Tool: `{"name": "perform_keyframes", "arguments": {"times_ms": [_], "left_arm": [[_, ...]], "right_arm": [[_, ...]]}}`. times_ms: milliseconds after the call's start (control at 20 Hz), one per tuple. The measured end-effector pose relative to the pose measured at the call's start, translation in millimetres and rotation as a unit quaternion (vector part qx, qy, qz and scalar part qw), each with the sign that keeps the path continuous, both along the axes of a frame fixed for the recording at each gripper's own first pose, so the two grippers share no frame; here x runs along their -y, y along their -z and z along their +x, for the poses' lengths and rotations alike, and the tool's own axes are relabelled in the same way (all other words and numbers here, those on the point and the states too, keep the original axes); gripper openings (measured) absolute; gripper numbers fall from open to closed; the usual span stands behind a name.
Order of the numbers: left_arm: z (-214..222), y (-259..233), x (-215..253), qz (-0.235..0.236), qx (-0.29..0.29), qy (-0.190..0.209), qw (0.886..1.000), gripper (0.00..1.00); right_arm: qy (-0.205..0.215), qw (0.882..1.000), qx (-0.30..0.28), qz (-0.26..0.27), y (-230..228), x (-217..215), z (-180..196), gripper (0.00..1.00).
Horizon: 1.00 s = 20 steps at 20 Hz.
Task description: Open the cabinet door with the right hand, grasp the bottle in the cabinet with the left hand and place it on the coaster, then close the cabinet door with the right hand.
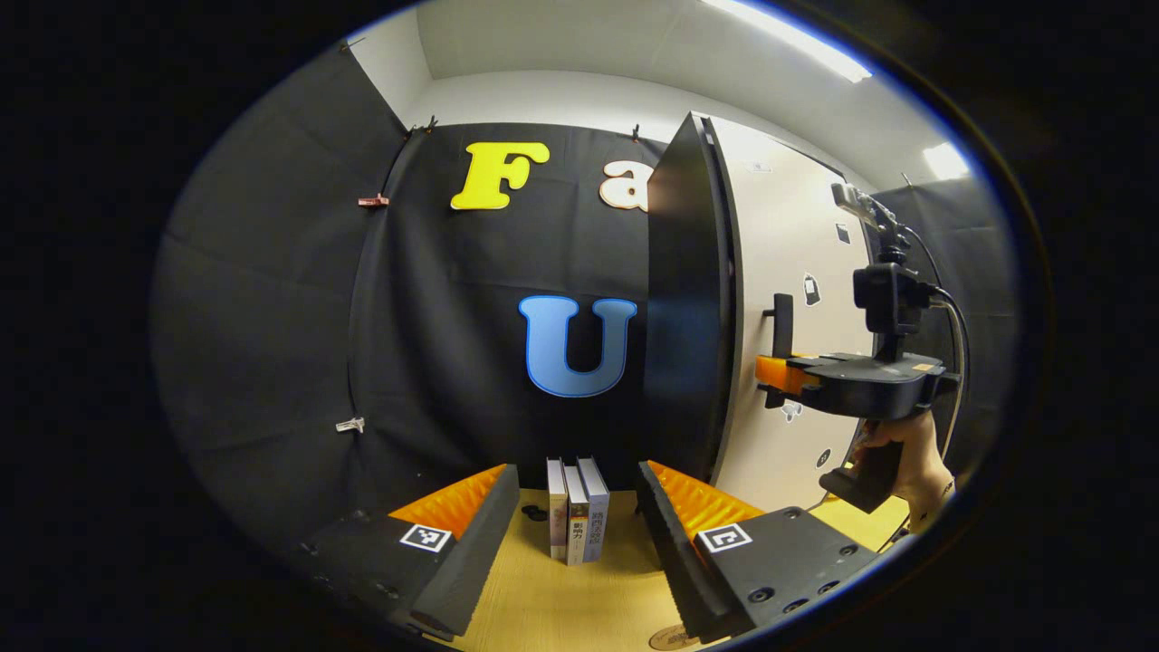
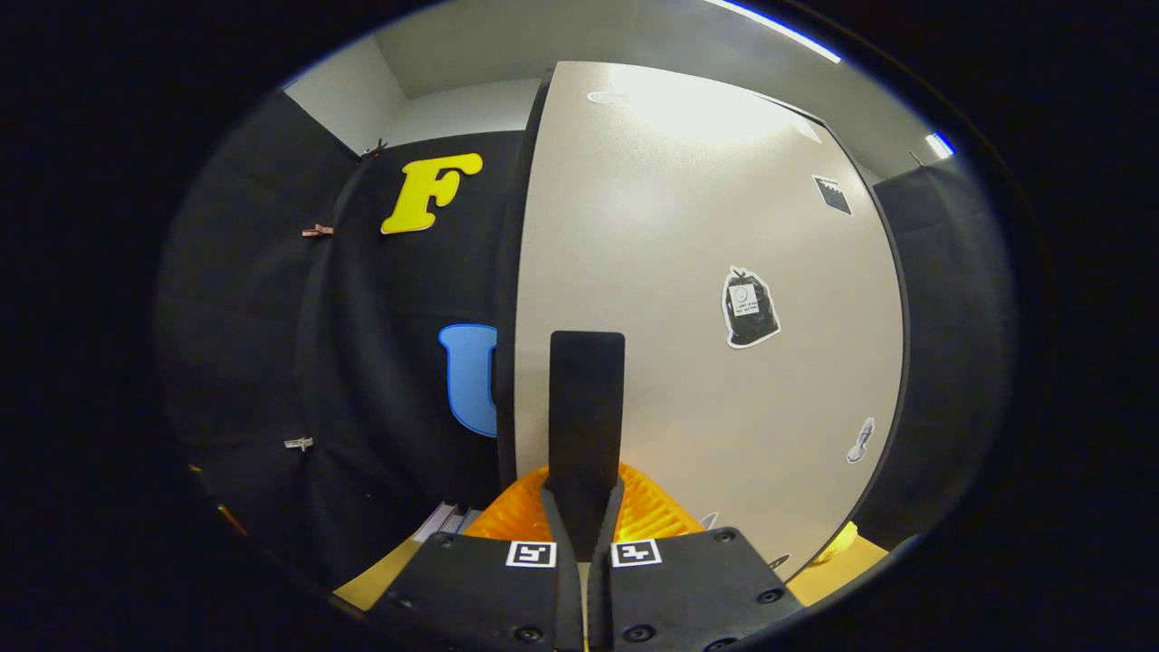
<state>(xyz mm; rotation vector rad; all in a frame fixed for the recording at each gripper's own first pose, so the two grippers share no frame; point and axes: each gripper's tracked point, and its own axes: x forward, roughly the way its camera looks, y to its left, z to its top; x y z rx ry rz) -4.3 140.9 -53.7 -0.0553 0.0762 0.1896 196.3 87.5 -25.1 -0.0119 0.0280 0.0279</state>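
Squeezing the dark handle (image 2: 586,407) of the cabinet door (image 2: 706,299), the right gripper (image 2: 581,507) had both fingers pinched on it. The left gripper (image 1: 572,507) hung with fingers spread wide, holding nothing, above the table (image 1: 552,598) facing three books (image 1: 577,509). A round thing at the table's edge might have been the coaster (image 1: 672,638).

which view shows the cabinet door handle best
The right gripper view: the door handle stands large and central, a dark upright bar on the pale cabinet door, with the right gripper closed on it. The left gripper view shows the handle small and far off, with the right gripper at it.
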Motion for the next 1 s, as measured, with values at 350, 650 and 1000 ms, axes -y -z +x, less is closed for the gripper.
{"name": "perform_keyframes", "arguments": {"times_ms": [350, 650, 1000], "left_arm": [[-8, -3, 53, -0.013, 0.004, 0.059, 0.998, 0.84], [-18, -6, 79, -0.002, 0.009, 0.091, 0.996, 0.83], [-17, -8, 119, 0.009, 0.015, 0.153, 0.988, 0.84]], "right_arm": [[-0.018, 1.0, -0.011, -0.014, -8, 12, -50, 0.07], [-0.011, 1.0, -0.018, -0.016, -11, 35, -85, 0.07], [0.005, 1.0, -0.024, -0.018, -14, 69, -129, 0.07]]}}
